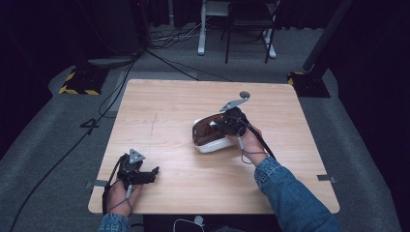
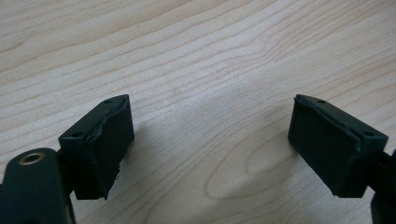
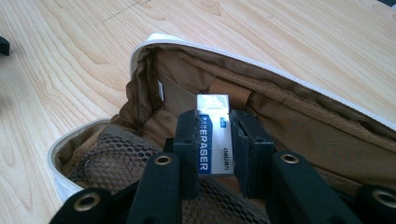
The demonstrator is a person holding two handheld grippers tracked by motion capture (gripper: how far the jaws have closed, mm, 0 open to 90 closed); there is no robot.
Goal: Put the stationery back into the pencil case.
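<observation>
Pale wooden table [image 1: 169, 111], open pencil case [image 1: 205, 137] near its middle.
Right gripper view: right gripper [image 3: 214, 135] clamps a boxed eraser [image 3: 212, 140] over the case's brown lining and mesh pocket. Left gripper [image 2: 210, 149] rests apart, jaws spread wide over bare wood.

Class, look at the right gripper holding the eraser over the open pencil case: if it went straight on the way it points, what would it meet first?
Probably the brown fabric lining inside the white zipped pencil case; the right gripper already holds the white-and-blue eraser just short of it, though depth is unclear.
</observation>
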